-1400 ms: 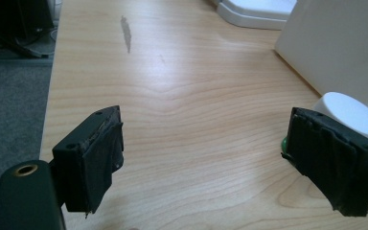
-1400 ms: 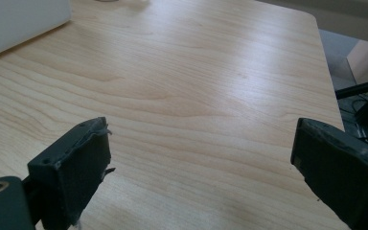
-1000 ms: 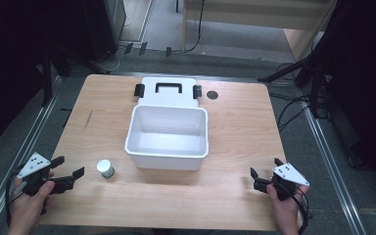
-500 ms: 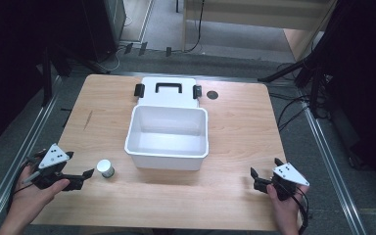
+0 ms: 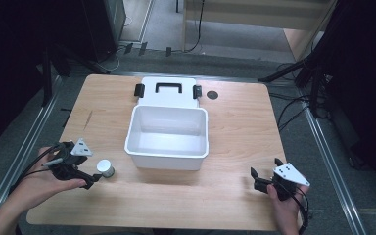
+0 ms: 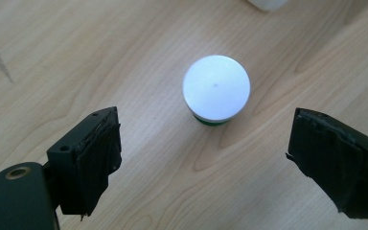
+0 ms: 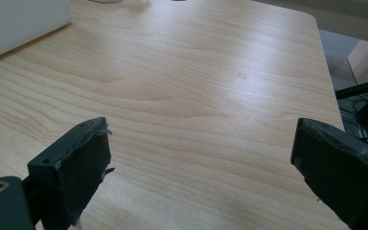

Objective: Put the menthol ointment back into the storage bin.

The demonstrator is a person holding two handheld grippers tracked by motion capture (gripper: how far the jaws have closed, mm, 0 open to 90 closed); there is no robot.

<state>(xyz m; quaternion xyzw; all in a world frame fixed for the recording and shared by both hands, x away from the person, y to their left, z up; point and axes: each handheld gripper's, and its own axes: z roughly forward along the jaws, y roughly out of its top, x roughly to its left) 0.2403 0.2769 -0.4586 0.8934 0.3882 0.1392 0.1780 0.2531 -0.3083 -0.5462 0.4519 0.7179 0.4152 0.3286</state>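
A small round jar with a white lid (image 5: 105,168) (image 6: 216,88) stands upright on the wooden table, just left of the white box's front corner. My left gripper (image 5: 89,172) (image 6: 220,163) hovers close beside and above it, open, jaws spread wide on either side of the jar without touching it. An open white plastic box (image 5: 168,156), empty inside, sits mid-table with its lid (image 5: 168,91) folded back behind it. At the front right, my right gripper (image 5: 263,171) (image 7: 201,177) stands open over bare wood.
The wooden table (image 5: 235,127) has rounded corners and a small black round inlay (image 5: 212,95) near the back. Metal rails run along both sides. The white box's wall (image 7: 19,24) shows at the upper left of the right gripper view.
My left gripper has moved right and forward from the table's left edge until its jaws flank the jar. The right gripper has held still.
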